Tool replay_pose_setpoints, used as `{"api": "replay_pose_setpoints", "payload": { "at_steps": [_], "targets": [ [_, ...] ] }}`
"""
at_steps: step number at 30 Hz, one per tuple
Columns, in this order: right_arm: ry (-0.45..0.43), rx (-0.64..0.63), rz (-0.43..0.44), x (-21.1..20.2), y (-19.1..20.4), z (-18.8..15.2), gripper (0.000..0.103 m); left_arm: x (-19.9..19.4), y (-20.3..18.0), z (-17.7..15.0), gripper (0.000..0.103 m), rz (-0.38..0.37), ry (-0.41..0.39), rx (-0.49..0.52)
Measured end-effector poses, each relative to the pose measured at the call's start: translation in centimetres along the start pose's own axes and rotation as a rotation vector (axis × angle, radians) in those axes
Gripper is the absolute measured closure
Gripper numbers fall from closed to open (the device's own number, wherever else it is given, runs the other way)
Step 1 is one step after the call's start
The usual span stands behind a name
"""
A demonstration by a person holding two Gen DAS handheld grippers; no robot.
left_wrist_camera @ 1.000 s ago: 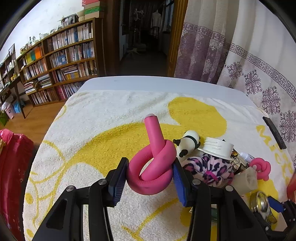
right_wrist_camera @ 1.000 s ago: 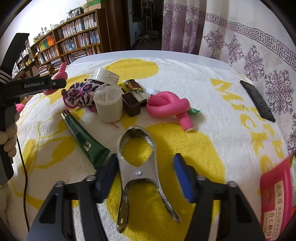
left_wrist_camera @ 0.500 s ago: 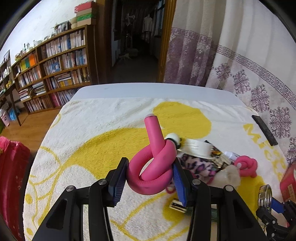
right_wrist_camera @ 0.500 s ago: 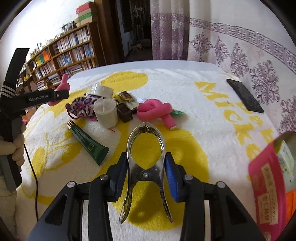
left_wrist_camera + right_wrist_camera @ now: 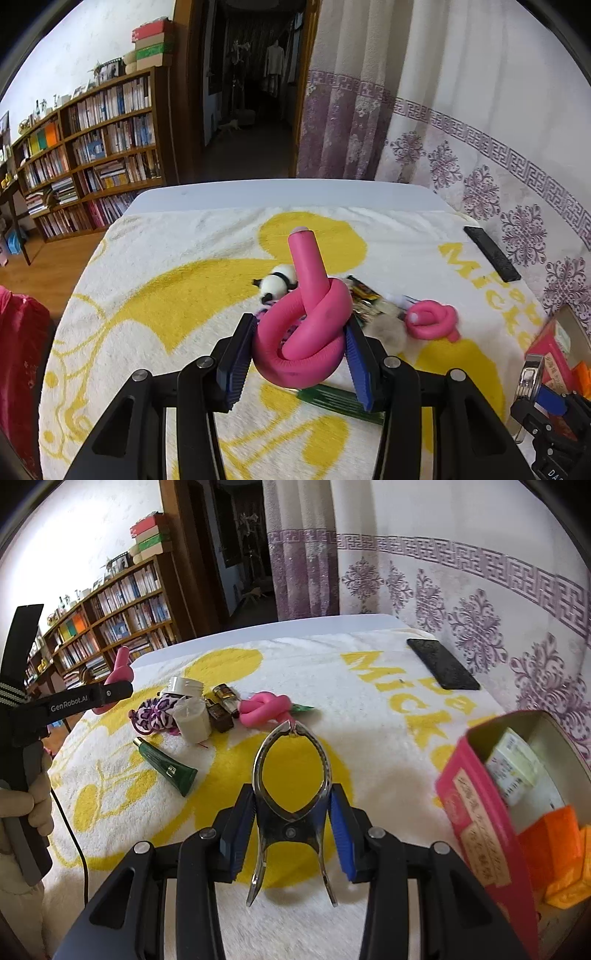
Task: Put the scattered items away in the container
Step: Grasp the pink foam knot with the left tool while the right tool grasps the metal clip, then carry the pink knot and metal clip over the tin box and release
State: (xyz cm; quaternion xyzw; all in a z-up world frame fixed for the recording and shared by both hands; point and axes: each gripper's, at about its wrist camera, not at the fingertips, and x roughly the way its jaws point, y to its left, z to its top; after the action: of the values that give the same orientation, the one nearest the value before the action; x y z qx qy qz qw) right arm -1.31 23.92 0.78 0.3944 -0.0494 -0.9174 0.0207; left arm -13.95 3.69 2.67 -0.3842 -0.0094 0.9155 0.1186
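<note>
With the pink curler (image 5: 303, 332) gripped in the left jaws and the steel clip (image 5: 291, 805) just closed upon by the right, both should be carried level to the tin (image 5: 517, 812), apparently at 3 o'clock, and released inside.

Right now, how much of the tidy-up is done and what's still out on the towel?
Done: the pink tin already holds a pale packet and orange items. In hand: the left gripper clamps a knotted pink foam roller; the right gripper clamps the metal clip. Left: second pink roller, green tube, leopard scrunchie, white cup, small bottles.
</note>
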Motion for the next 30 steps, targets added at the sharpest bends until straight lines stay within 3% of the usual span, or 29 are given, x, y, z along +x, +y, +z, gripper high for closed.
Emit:
{"api": "replay_pose_setpoints", "payload": {
  "at_steps": [18,28,30],
  "targets": [
    [-0.101,0.089,-0.043,-5.5,-5.3,-1.6,0.06,-2.3,-10.0,-1.8,0.054,-0.074,0.001,0.149],
    [-0.149,0.172,-0.109,-8.4,-9.9,-3.1,0.06,-2.6,-16.1,-2.7,0.054,-0.135,0.007,0.241],
    [-0.159,0.189,-0.085,-9.1,-10.8,-3.2,0.06,-2.5,-17.3,-2.9,0.054,-0.147,0.011,0.258]
  ]
}}
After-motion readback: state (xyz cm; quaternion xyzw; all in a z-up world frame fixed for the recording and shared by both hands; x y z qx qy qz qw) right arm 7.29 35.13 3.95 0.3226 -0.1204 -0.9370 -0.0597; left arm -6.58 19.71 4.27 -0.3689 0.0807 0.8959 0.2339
